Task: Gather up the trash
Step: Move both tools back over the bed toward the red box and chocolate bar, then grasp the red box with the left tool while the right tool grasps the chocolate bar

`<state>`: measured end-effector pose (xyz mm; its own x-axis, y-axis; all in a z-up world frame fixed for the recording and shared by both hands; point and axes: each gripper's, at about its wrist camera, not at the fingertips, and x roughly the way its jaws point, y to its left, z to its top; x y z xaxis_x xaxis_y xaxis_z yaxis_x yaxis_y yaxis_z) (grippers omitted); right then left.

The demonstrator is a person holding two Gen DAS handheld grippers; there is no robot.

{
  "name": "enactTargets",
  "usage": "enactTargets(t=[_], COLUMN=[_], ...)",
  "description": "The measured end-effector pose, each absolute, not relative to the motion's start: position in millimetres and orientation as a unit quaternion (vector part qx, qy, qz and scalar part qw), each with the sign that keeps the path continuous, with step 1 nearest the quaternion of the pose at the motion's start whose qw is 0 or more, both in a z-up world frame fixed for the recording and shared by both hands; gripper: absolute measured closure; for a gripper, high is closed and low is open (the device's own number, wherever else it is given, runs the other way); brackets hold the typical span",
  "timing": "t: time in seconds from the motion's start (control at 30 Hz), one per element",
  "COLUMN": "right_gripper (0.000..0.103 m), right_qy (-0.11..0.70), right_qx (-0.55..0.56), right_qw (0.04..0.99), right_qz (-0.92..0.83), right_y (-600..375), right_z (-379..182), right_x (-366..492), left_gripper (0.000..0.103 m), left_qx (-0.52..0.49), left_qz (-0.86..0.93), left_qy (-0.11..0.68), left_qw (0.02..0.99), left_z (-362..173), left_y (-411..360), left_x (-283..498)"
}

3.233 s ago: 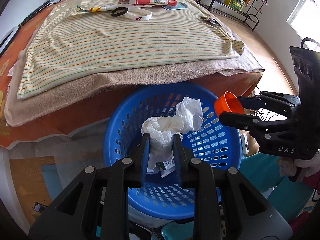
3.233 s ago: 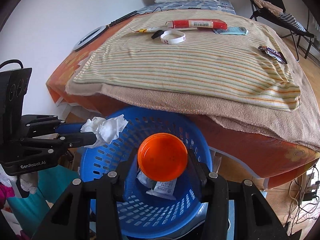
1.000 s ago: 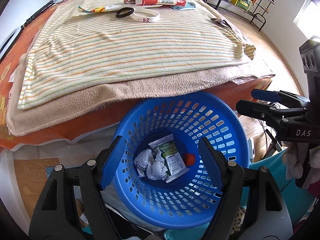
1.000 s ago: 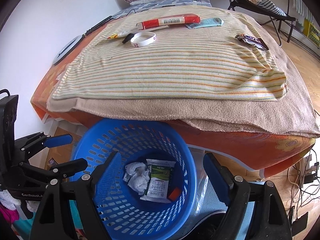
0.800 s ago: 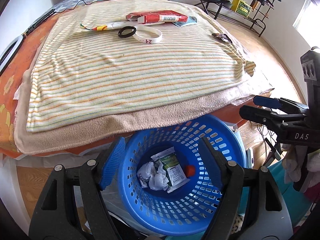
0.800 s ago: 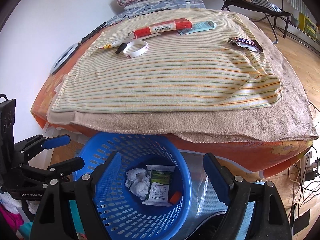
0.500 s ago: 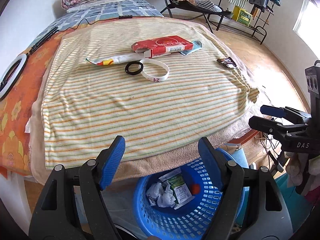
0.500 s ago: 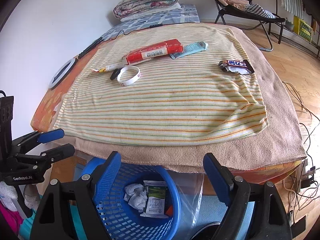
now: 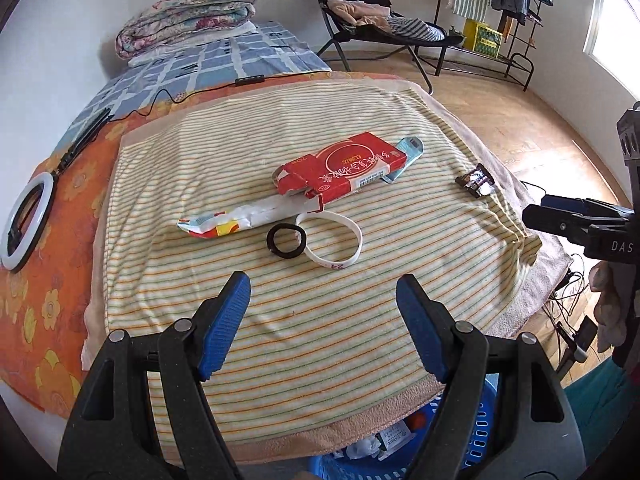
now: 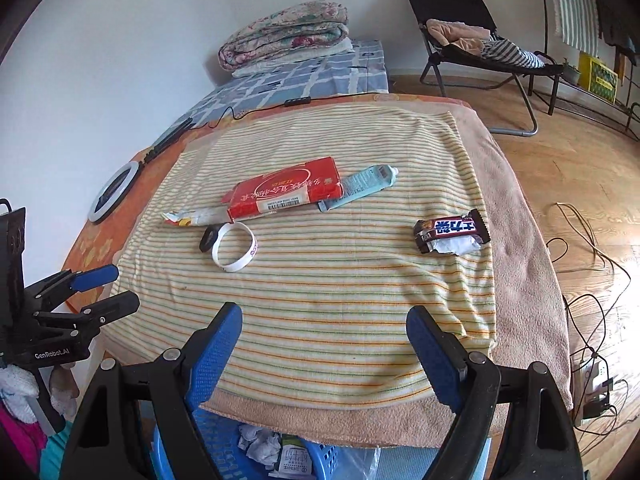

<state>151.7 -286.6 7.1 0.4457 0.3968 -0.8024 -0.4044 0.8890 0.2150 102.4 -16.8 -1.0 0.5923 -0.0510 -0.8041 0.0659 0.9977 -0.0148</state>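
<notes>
Place: a lived-in bedroom of a home.
Bed: a bed covered by a striped towel, with a folded quilt stacked at its far end.
Floor: wooden boards are seen, crossed by loose cables.
Furniture: a folding chair heaped with clothes is set by the wall.
Laundry: garments are hung on a metal rack near a window.

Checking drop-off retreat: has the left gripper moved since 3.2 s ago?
Yes. The left gripper has risen from over the blue basket and now hangs open above the striped towel, with the basket low at the frame's bottom edge.
</notes>
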Motion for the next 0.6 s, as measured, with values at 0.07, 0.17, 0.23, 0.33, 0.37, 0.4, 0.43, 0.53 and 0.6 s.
enactTargets(t=[0.07,0.17,0.23,0.33,0.37,0.4,0.43,0.53,0.6], right_gripper=[0.017,0.017,0.017,0.017,0.017,0.017,0.017,0.017,0.018], right_qy=[0.475,0.482,0.491,0.507,0.512,0.518,0.525,0.545,0.557], right_qx=[0.007,0.012,0.02,0.046,0.058,0.072,0.092,0.141,0.158], right_qw=[0.851,0.852,0.85,0.843,0.84,0.836,0.83,0.81,0.799], right_qz=[0.224,0.204,0.19,0.173,0.168,0.167,0.167,0.165,0.161], right_y=[-295,-309,-320,-336,-341,-346,-351,-360,-361], right_z=[5,-1,-6,-15,-18,-21,-25,-39,-50], right_x=[166,188,203,226,233,240,248,265,273], left_gripper=[0.025,0.025,0.025,0.025,0.025,0.025,0.025,0.025,0.025], left_qx=[0.031,0.063,0.082,0.115,0.129,0.142,0.152,0.174,0.193], left_qz=[-0.039,-0.055,-0.059,-0.06,-0.059,-0.058,-0.059,-0.065,-0.067], left_qy=[0.448,0.454,0.459,0.466,0.469,0.471,0.475,0.492,0.499], left_qw=[0.892,0.887,0.883,0.875,0.872,0.868,0.865,0.85,0.842], left_z=[0,-3,-9,-20,-24,-28,-33,-47,-56], left_y=[-25,-38,-47,-60,-64,-67,-69,-75,-79], left_x=[118,144,161,187,195,202,208,225,233])
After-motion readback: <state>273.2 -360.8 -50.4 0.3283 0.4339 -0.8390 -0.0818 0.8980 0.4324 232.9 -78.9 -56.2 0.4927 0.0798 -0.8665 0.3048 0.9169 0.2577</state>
